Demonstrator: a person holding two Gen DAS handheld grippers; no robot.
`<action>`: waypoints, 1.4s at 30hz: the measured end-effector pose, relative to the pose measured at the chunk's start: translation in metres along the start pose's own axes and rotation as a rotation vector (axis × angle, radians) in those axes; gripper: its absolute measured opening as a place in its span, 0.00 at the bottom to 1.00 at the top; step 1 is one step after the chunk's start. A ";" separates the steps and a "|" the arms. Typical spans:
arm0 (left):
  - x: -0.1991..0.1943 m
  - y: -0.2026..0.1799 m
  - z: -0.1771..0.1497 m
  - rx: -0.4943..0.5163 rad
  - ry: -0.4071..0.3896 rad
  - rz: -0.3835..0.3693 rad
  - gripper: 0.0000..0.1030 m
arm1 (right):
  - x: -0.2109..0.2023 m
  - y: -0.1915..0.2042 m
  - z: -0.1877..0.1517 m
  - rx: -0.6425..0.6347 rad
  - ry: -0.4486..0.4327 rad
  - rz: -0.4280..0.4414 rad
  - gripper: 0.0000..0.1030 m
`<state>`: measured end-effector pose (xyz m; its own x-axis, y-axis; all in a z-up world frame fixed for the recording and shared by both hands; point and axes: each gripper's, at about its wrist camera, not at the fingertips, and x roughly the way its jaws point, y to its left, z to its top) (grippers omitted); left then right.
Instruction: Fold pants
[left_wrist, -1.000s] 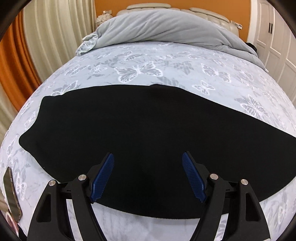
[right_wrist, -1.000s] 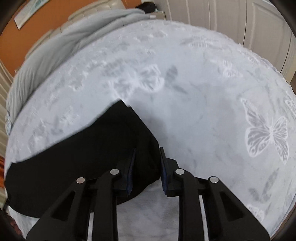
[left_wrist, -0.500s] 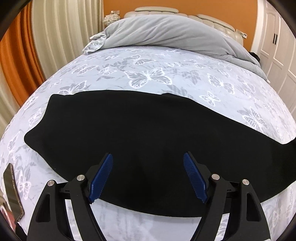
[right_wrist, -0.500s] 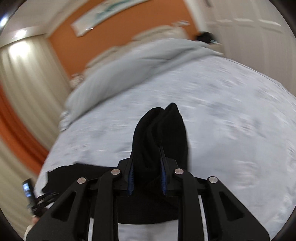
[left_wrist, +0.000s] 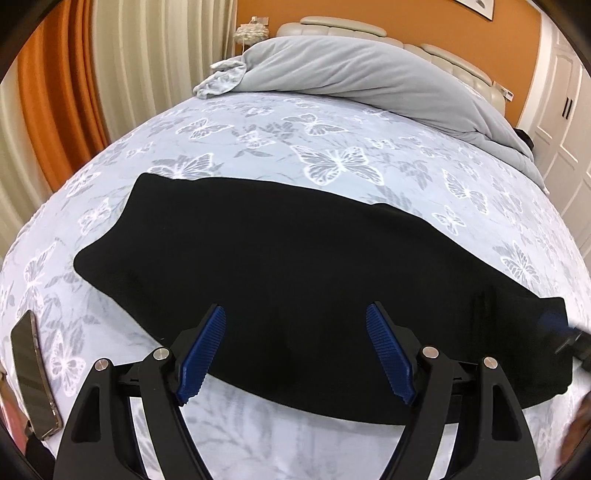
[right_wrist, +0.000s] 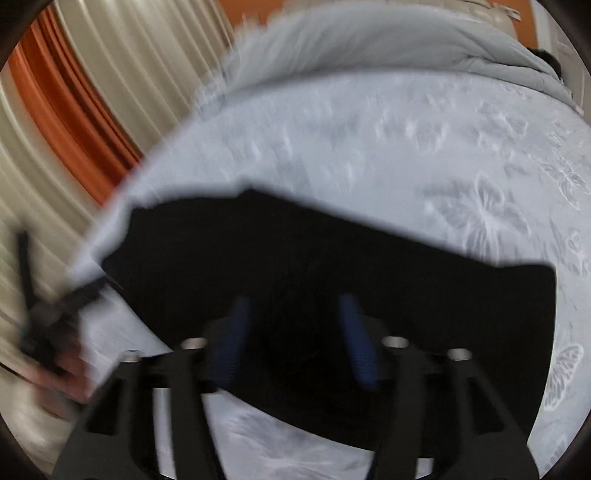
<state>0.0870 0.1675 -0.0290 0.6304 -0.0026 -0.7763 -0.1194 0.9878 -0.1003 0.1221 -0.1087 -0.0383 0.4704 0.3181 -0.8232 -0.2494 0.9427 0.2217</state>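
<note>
Black pants (left_wrist: 295, 258) lie flat across the butterfly-print bed sheet (left_wrist: 332, 147), folded over so their right end stops short. My left gripper (left_wrist: 295, 308) hovers open above the near edge of the pants, nothing between its blue pads. The right wrist view is motion-blurred; there the pants (right_wrist: 332, 258) spread under my right gripper (right_wrist: 293, 299), whose jaws are opening and stand apart, with only the flat fabric below them. The right gripper's tip shows as a blur at the right edge (left_wrist: 569, 332) of the left wrist view.
A phone (left_wrist: 33, 373) lies on the sheet at the near left. A rolled grey duvet (left_wrist: 351, 70) fills the head of the bed. Cream and orange curtains (left_wrist: 147, 74) hang on the left, white wardrobe doors (left_wrist: 565, 110) on the right.
My right gripper carried the gripped pants end across to the left, laid it over the rest and spread its jaws. The left gripper drifted a little and stayed open.
</note>
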 end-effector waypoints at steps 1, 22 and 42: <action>0.000 0.003 0.001 -0.010 0.005 -0.007 0.73 | 0.004 0.004 -0.003 -0.031 0.004 -0.052 0.55; -0.007 0.027 0.006 -0.085 0.019 -0.043 0.75 | -0.007 0.053 0.011 -0.151 -0.147 -0.090 0.20; 0.023 0.157 0.017 -0.492 0.107 -0.068 0.80 | -0.072 -0.152 -0.048 0.415 -0.069 -0.058 0.92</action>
<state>0.0960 0.3256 -0.0523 0.5704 -0.1061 -0.8145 -0.4443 0.7941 -0.4146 0.0848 -0.2795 -0.0375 0.5330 0.2557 -0.8065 0.1347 0.9154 0.3792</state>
